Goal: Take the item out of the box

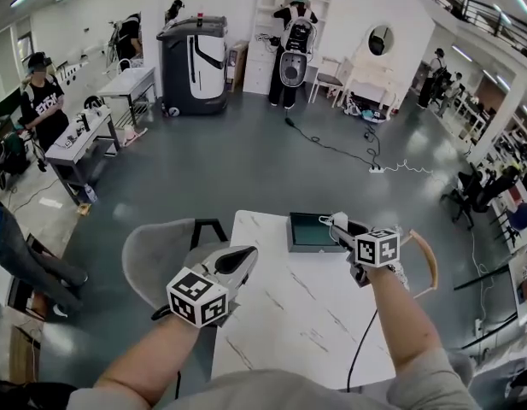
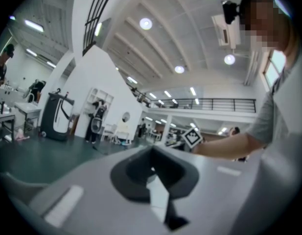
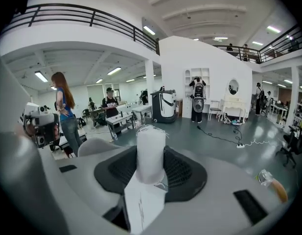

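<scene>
The white rolled item, a paper tag hanging under it, sits clamped between the partly closed jaws of the right gripper, at the centre of the right gripper view. In the head view it is at the right rim of the dark shallow box, seemingly lifted clear, so the taking-out looks nearly done; what remains is probably carrying it away and setting it down. The left gripper, lower left, has its jaws together on nothing and hangs over the left edge of the white marbled table. A grey chair stands just beside that edge; nothing blocks the open tabletop below the box.
</scene>
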Demonstrator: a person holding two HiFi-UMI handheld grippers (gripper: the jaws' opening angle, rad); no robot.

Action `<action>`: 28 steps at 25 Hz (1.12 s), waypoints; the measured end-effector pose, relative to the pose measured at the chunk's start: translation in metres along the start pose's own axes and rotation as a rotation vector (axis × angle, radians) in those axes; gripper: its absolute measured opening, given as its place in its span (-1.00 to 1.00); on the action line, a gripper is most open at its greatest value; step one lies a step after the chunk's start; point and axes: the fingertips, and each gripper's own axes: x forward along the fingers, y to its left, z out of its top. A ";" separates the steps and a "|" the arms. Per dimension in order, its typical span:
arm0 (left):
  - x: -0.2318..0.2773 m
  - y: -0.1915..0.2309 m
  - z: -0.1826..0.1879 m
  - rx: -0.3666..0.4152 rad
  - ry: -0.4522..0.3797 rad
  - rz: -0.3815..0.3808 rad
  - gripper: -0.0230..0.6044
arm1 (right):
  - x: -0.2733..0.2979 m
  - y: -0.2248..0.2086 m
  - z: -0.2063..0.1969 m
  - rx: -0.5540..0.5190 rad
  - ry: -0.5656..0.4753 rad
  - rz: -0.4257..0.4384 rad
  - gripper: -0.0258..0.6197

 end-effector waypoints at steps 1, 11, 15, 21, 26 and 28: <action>-0.002 -0.001 0.003 0.001 -0.004 -0.001 -0.93 | -0.005 0.003 0.003 0.003 -0.014 0.001 -0.41; -0.013 -0.024 0.018 0.011 -0.020 0.020 -0.93 | -0.063 0.012 0.034 0.034 -0.154 0.026 -0.41; -0.008 -0.050 0.013 0.015 -0.031 0.052 -0.93 | -0.093 0.005 0.030 0.023 -0.198 0.058 -0.41; 0.002 -0.100 0.013 0.003 -0.061 0.124 -0.93 | -0.137 -0.010 0.029 -0.015 -0.235 0.128 -0.41; 0.019 -0.147 0.011 0.011 -0.080 0.170 -0.93 | -0.173 -0.027 0.022 -0.024 -0.270 0.180 -0.41; 0.027 -0.165 0.010 0.020 -0.087 0.183 -0.93 | -0.185 -0.035 0.017 -0.025 -0.284 0.199 -0.41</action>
